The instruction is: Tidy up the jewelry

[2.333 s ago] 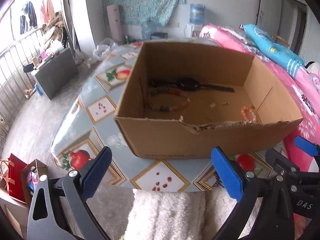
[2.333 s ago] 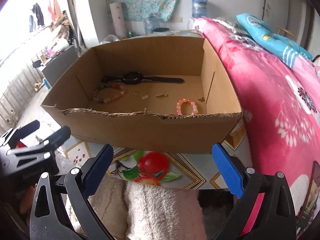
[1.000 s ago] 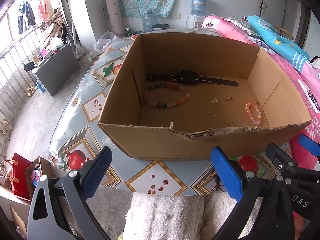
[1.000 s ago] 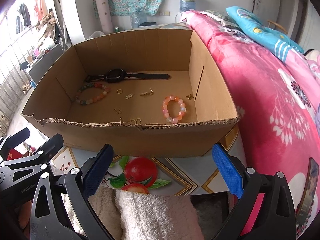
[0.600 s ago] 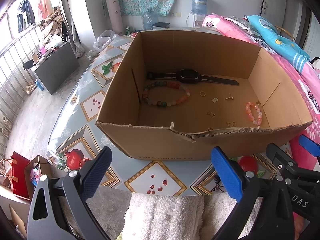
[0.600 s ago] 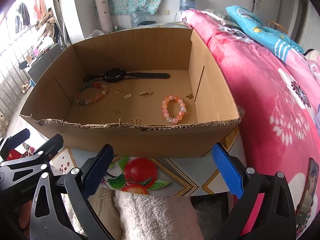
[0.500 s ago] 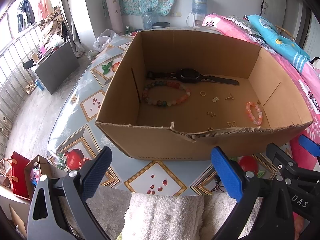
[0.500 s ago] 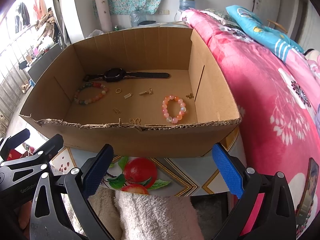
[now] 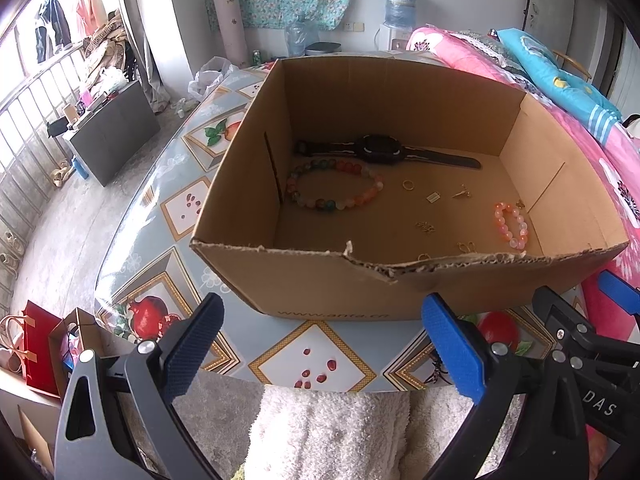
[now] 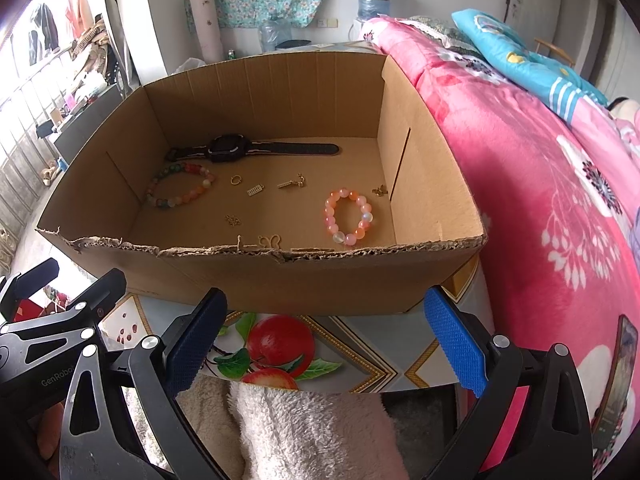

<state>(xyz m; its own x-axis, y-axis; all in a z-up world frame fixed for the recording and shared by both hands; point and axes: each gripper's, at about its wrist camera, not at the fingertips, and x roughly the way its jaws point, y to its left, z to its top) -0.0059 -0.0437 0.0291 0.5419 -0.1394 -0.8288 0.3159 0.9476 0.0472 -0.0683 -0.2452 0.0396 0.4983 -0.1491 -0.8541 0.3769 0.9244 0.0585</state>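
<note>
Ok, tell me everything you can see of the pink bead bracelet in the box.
The pink bead bracelet is a closed loop of round, glossy, translucent beads in pink, orange and pale white. It lies flat on the floor of the cardboard box, near the right wall and towards the torn front edge. Nothing touches it but the floor; a small gold charm lies apart from it, farther back. Neither gripper is near it.

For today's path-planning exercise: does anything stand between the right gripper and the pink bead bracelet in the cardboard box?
Yes. The box's torn near wall rises between the open right gripper and the pink bead bracelet, which lies on the box floor just behind it, near the right wall. The box is open on top, so nothing visible blocks a reach over the rim.
</note>
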